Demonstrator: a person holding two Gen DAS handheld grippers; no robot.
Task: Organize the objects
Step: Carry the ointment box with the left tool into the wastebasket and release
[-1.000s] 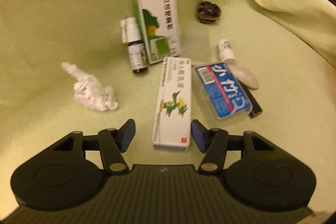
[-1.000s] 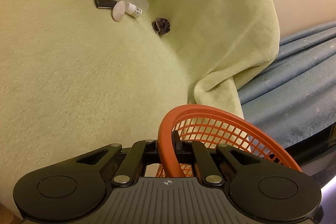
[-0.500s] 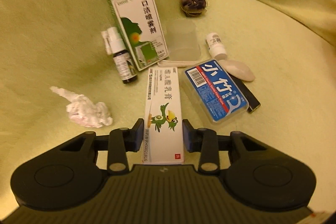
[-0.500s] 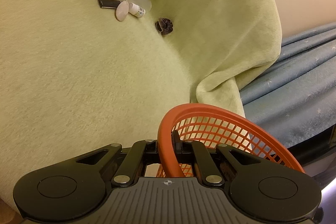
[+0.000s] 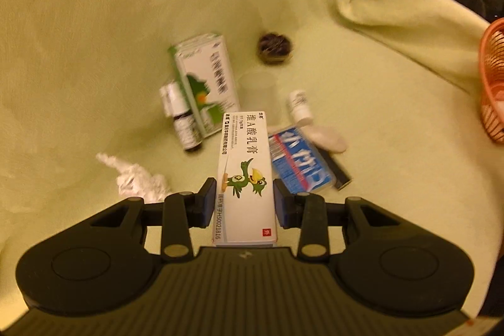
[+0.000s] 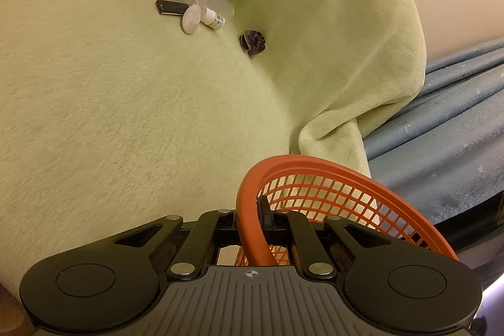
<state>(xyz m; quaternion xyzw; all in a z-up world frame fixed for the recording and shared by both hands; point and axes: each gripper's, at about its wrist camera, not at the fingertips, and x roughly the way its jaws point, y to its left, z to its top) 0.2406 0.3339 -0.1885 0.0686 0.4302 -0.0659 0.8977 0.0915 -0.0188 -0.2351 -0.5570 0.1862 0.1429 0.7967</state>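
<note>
- Two tongs busy. Left tongs (image 5: 245, 203) clamped on the white cream box (image 5: 245, 178); a second ago the jaws stood apart with the box flat on the green blanket (image 5: 94, 52), now its near end is up off the cloth.
- Right tongs (image 6: 252, 221) pressed together on the orange basket (image 6: 330, 194) rim, unmoved.
- Farther on, the blue case (image 5: 299, 162), spray bottle (image 5: 184, 128) and green-white box (image 5: 208, 84) lie untouched.
- Judgement: pickup done; carry to the basket looks next.
</note>
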